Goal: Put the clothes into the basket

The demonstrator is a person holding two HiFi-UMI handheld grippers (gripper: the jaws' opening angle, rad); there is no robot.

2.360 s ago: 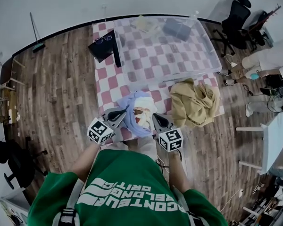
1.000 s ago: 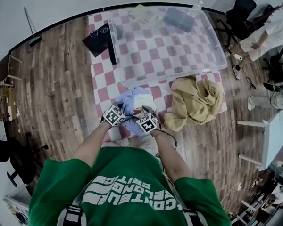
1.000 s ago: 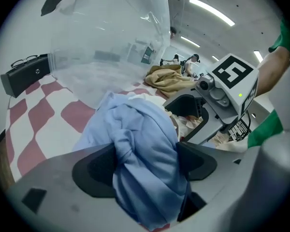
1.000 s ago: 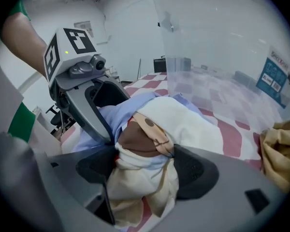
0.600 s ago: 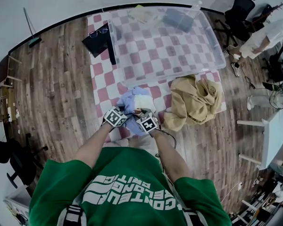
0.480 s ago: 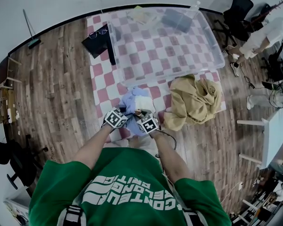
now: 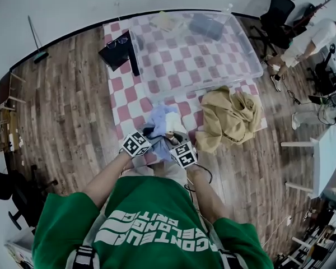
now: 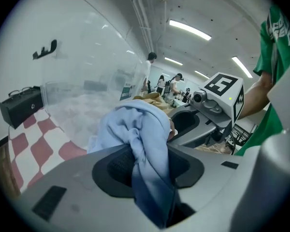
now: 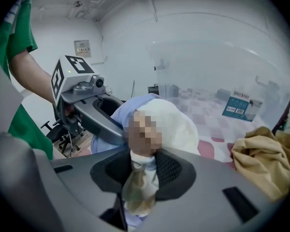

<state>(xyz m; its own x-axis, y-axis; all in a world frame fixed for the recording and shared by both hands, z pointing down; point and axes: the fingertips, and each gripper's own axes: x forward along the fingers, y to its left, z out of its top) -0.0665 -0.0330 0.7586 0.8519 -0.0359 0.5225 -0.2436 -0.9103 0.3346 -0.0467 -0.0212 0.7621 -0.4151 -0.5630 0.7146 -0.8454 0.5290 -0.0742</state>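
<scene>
A light-blue and white garment [image 7: 163,123] hangs bunched between both grippers, lifted off the checkered mat [image 7: 126,102]. My left gripper [image 7: 149,134] is shut on its blue fabric [image 8: 144,129], which runs down between the pads. My right gripper [image 7: 172,140] is shut on the cream-white part [image 9: 171,124]. Both pairs of jaws have just been closing, with cloth between them. The basket, a clear plastic bin [image 7: 139,60], stands just beyond on the mat. A tan garment [image 7: 229,116] lies heaped to the right, in front of the bin.
A black case [image 7: 120,52] with glasses on it sits left of the bin. Two folded items [image 7: 207,26] lie at the bin's far end. Office chairs and a person [image 7: 308,38] are at the right, with a white table [image 7: 325,161] nearer.
Both grippers closed on the blue and white garment and rose with it. The bundle now hangs clear of the mat, slightly nearer the person.
</scene>
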